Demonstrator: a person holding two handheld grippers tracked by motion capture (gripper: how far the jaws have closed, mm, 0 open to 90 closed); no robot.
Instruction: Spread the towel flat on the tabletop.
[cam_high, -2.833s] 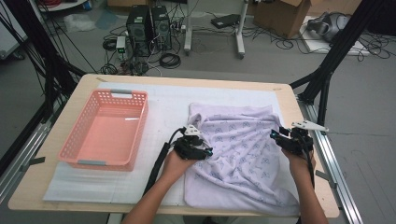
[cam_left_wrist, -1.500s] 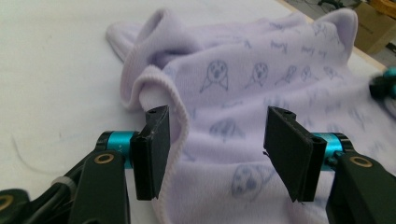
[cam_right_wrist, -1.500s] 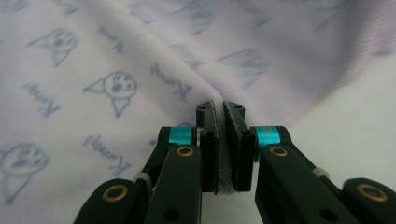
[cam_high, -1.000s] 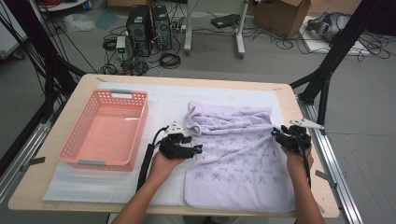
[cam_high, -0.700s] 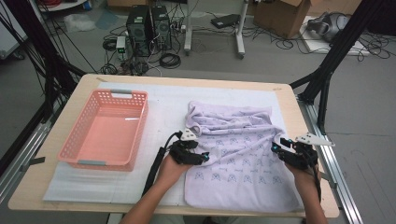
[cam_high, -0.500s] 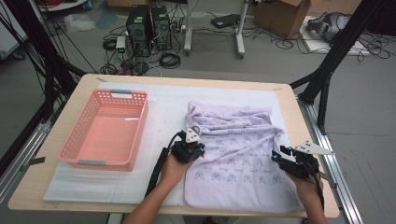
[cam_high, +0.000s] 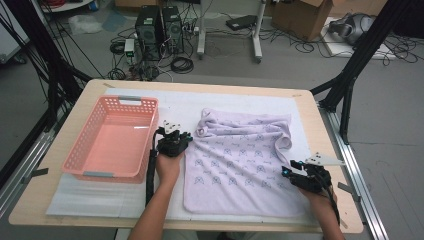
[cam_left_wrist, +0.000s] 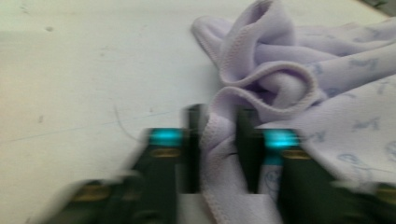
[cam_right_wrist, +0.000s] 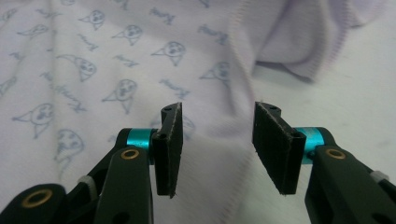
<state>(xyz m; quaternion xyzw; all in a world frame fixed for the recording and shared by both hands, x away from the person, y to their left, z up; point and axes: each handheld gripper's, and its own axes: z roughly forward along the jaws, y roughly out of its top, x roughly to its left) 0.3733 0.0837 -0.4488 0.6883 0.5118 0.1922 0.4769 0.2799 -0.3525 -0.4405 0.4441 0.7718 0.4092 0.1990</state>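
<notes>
A lilac cloth (cam_high: 240, 160) printed with small figures lies spread on the white mat, its far edge rumpled. My left gripper (cam_high: 181, 137) is at the cloth's left edge near the bunched far-left corner. In the left gripper view, which is blurred, the hem of the cloth (cam_left_wrist: 280, 70) runs between the jaws of the gripper (cam_left_wrist: 219, 126). They have just been opening, so they stand loose around it. My right gripper (cam_high: 289, 168) hangs open low over the cloth's right edge. In the right gripper view its gripper (cam_right_wrist: 217, 126) frames the hem of the cloth (cam_right_wrist: 93, 60) without touching it.
A pink plastic basket (cam_high: 102, 175) stands empty on the left of the mat (cam_high: 175, 105), close beside my left hand. A folded-over flap of cloth (cam_high: 284, 142) lies ahead of the right gripper. The table's right edge (cam_high: 345, 190) is near my right hand.
The left gripper moved in to the cloth's left edge, then shifted left and away with the hem between its jaws. The right gripper slid toward the near edge along the cloth's right side.
</notes>
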